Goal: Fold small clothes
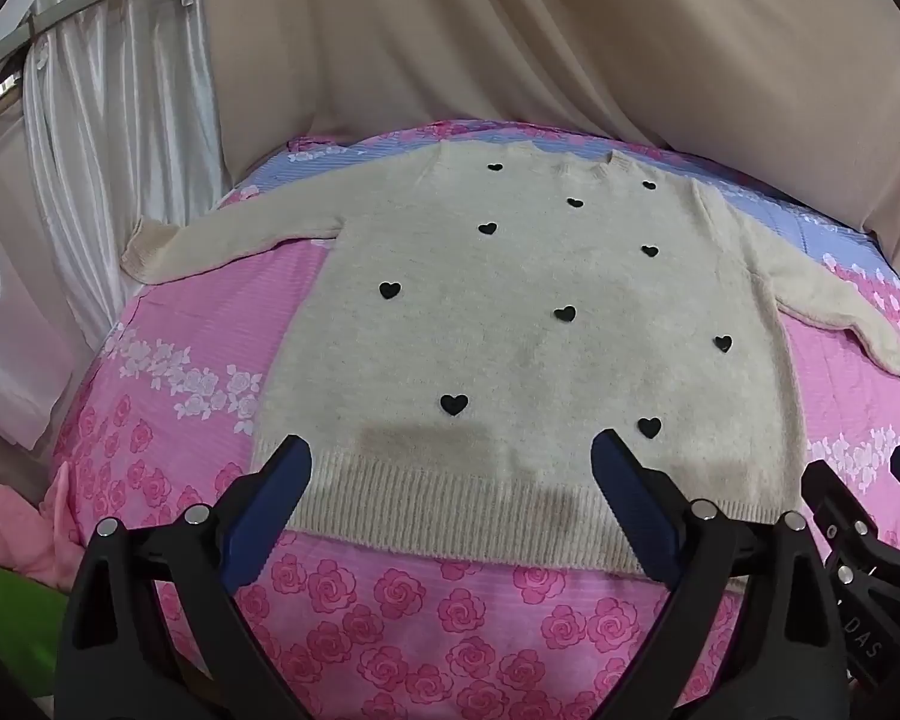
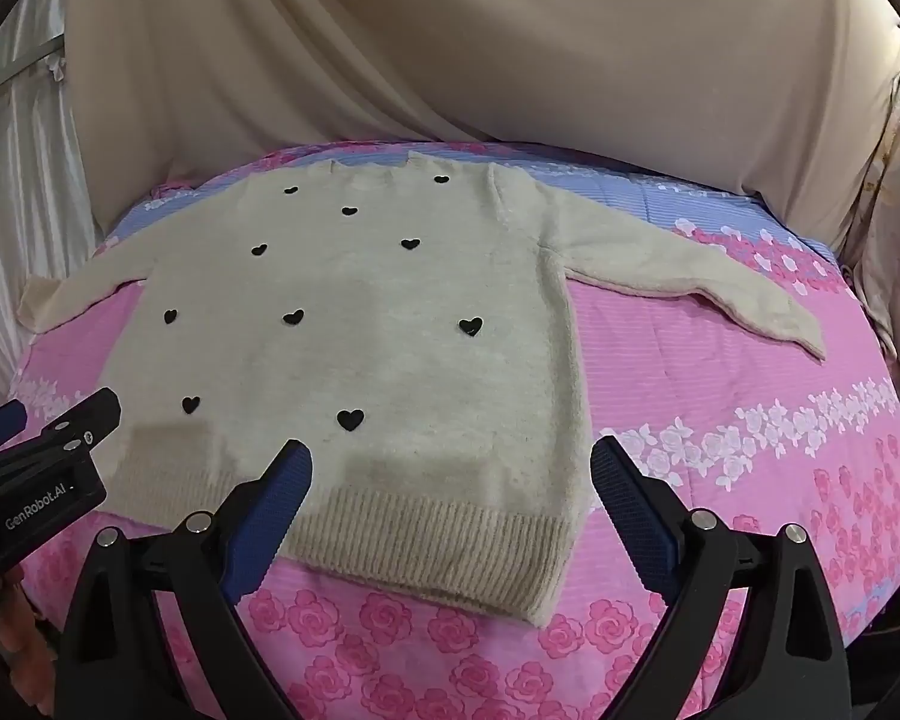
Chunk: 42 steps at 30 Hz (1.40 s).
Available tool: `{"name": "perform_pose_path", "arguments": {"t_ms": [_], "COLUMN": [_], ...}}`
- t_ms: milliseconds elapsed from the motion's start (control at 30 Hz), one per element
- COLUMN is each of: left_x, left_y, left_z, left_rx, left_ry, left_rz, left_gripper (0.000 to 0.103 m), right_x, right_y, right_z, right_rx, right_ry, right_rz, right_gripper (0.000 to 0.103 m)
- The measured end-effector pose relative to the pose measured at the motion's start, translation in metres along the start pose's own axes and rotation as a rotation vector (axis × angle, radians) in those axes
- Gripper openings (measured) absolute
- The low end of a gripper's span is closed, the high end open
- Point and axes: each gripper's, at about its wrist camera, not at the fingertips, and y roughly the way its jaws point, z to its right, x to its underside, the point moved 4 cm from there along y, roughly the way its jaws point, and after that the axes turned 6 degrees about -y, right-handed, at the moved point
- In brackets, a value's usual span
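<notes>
1. My left gripper (image 1: 450, 456) is spread wide and holds nothing; its blue fingertips (image 1: 288, 468) hang above the ribbed hem of the sweater.
2. My right gripper (image 2: 450, 456) is also spread wide and empty. One fingertip is over the hem, the other is over the bedsheet just beside the sweater's right edge.
3. The cream knit sweater (image 1: 528, 312) lies flat on the bed, front side up, with small black hearts (image 1: 453, 403) sewn on it.
4. Both sleeves are stretched out to the sides; the left sleeve (image 1: 210, 246) reaches the edge of the bed, and the right sleeve (image 2: 690, 282) lies on the pink part of the sheet.
5. The neckline is at the far side, the hem is near me.
6. The bedsheet (image 2: 720, 372) is pink with roses and has a blue band at the far side.
7. A beige curtain (image 2: 480, 48) hangs behind the bed, and a white satin curtain (image 1: 120, 120) hangs at the left.
</notes>
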Motion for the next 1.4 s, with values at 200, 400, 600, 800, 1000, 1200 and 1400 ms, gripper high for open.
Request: {"name": "perform_pose_path", "arguments": {"t_ms": [200, 400, 600, 800, 1000, 1200, 1400], "left_x": [0.002, 0.006, 0.006, 0.006, 0.006, 0.006, 0.006], "left_y": [0.000, 0.005, 0.006, 0.009, 0.010, 0.012, 0.014], "left_z": [-0.002, 0.003, 0.003, 0.003, 0.002, 0.002, 0.005], "left_rx": [-0.006, -0.018, -0.022, -0.023, -0.023, -0.027, -0.031], "left_ry": [0.003, 0.009, 0.010, 0.014, 0.017, 0.018, 0.022], "left_rz": [-0.005, -0.013, -0.014, -0.016, -0.018, -0.020, -0.022], "left_gripper": [0.092, 0.092, 0.092, 0.092, 0.092, 0.092, 0.092], "right_x": [0.001, 0.000, 0.001, 0.000, -0.002, -0.003, -0.003], "right_y": [0.000, 0.001, 0.003, 0.005, 0.007, 0.009, 0.009], "right_z": [0.000, 0.001, 0.001, 0.000, -0.001, 0.000, 0.000], "right_rx": [0.000, -0.007, -0.007, -0.008, -0.010, -0.012, -0.012], "right_ry": [-0.001, -0.010, -0.011, -0.012, -0.012, -0.013, -0.013], "right_rz": [0.000, -0.003, -0.005, -0.008, -0.012, -0.015, -0.015], "right_gripper": [0.092, 0.092, 0.092, 0.092, 0.092, 0.092, 0.092]}}
